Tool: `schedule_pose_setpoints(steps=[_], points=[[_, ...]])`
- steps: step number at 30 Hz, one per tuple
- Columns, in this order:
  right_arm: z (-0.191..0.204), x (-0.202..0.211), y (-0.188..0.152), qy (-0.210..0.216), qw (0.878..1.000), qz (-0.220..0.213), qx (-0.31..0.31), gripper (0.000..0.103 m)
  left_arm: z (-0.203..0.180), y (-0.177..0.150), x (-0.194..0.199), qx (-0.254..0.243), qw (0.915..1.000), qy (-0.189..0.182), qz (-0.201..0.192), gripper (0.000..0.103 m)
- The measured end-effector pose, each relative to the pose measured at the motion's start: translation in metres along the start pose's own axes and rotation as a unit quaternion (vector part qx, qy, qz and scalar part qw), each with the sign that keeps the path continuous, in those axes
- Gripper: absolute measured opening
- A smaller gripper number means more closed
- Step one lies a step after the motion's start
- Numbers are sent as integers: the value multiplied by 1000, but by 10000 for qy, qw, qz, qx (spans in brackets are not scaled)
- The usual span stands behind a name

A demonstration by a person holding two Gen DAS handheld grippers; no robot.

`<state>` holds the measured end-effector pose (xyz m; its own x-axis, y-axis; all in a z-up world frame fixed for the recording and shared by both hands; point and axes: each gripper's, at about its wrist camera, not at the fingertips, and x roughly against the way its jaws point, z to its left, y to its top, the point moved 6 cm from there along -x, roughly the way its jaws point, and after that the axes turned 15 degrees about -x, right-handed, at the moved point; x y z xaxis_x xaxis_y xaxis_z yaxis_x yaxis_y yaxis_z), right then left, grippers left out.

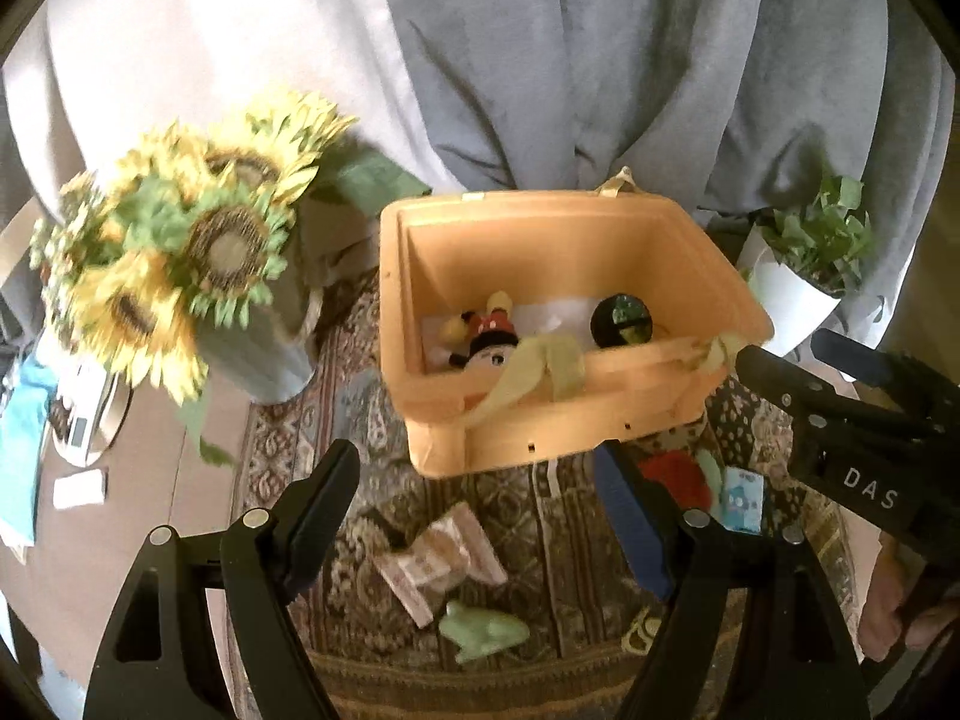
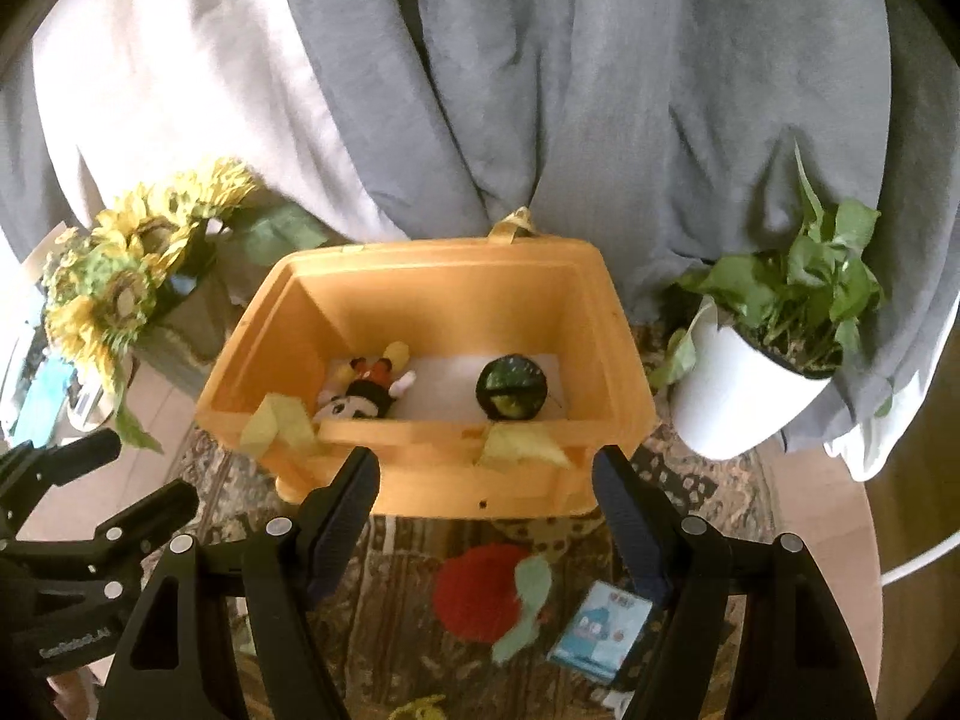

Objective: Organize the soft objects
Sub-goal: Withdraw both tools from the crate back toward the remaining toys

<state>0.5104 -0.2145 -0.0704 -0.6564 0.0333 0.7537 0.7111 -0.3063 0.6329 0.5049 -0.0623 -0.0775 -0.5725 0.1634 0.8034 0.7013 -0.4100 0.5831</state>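
An orange plastic bin (image 1: 558,420) (image 2: 456,276) stands on a patterned rug. Inside lie a mouse plush (image 1: 489,336) (image 2: 366,387) and a dark round soft ball (image 1: 621,321) (image 2: 510,387). On the rug in front lie a red soft toy with green leaf (image 2: 486,591) (image 1: 675,477), a green soft frog (image 1: 483,630), a pink-and-white packet (image 1: 441,561) and a blue card (image 2: 603,630) (image 1: 741,498). My left gripper (image 1: 480,480) is open and empty above the rug. My right gripper (image 2: 486,486) is open and empty above the red toy.
A sunflower bouquet in a vase (image 1: 180,258) (image 2: 126,276) stands left of the bin. A white potted plant (image 2: 756,354) (image 1: 798,276) stands right. Grey curtains (image 2: 540,90) hang behind. Pale yellow-green handle straps (image 1: 528,369) hang over the bin's front rim. Small items lie on the floor at far left (image 1: 78,426).
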Motion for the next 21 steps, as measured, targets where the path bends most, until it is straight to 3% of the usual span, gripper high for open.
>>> schedule_pose_setpoints(steps=[13, 21], points=[[-15, -10, -42, 35, 9986, 517, 36, 78, -12, -56, -4, 596, 9973, 145, 399, 83], [-28, -12, -65, 205, 9994, 222, 137, 78, -23, -82, -10, 866, 9949, 465, 249, 86]])
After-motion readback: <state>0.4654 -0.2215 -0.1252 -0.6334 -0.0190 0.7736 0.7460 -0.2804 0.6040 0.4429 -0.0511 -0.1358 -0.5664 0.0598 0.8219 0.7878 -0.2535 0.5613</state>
